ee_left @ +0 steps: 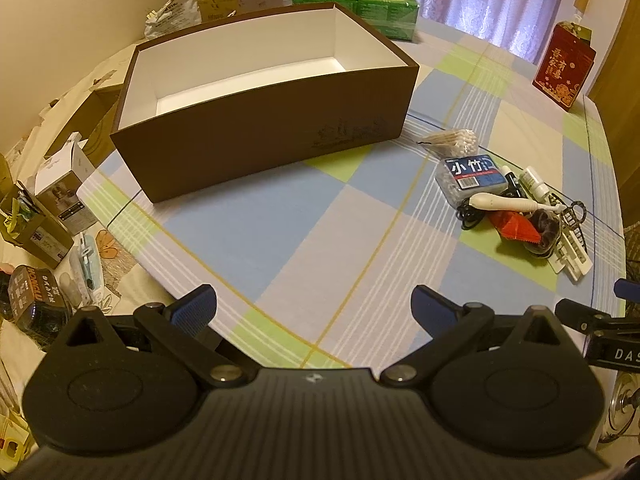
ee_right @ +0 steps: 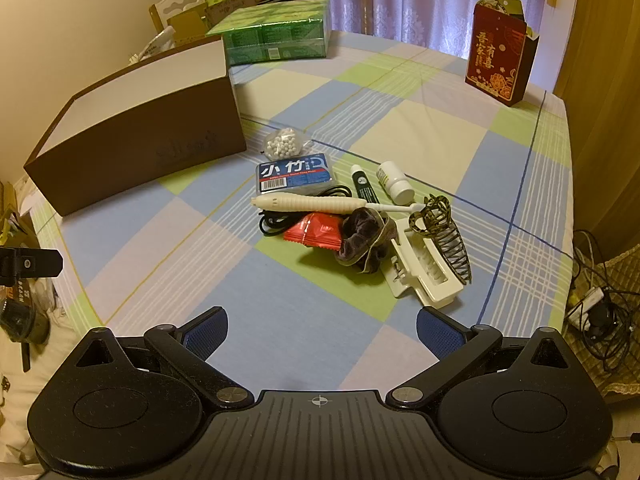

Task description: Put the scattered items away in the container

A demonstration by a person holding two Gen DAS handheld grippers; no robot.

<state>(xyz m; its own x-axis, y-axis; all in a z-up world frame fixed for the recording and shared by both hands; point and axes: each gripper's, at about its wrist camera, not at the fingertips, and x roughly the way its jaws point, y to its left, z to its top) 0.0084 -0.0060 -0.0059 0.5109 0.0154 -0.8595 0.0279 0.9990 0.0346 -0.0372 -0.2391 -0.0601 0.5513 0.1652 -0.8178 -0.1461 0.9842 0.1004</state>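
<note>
An empty brown box (ee_left: 264, 124) (ee_right: 136, 148) with a white inside stands on the checked cloth. To its right lies a pile: a cotton swab bundle (ee_left: 452, 140) (ee_right: 284, 143), a blue floss pick box (ee_left: 472, 174) (ee_right: 295, 174), a cream wand (ee_left: 508, 203) (ee_right: 312, 203), a red packet (ee_left: 516, 226) (ee_right: 316, 230), a dark scrunchie (ee_right: 364, 240), a white bottle (ee_right: 394, 182), a dark tube (ee_right: 363, 186), a white clip (ee_right: 428, 276) and a patterned claw clip (ee_right: 444, 228). My left gripper (ee_left: 314, 310) and right gripper (ee_right: 322, 332) hover open and empty near the table's front.
A green tissue pack (ee_left: 356, 4) (ee_right: 276, 36) sits behind the box, and a red gift bag (ee_left: 562, 64) (ee_right: 500, 56) stands at the far right. Boxes and bottles (ee_left: 52, 208) crowd the left, off the table. Tangled cables (ee_right: 600, 304) lie off the right edge.
</note>
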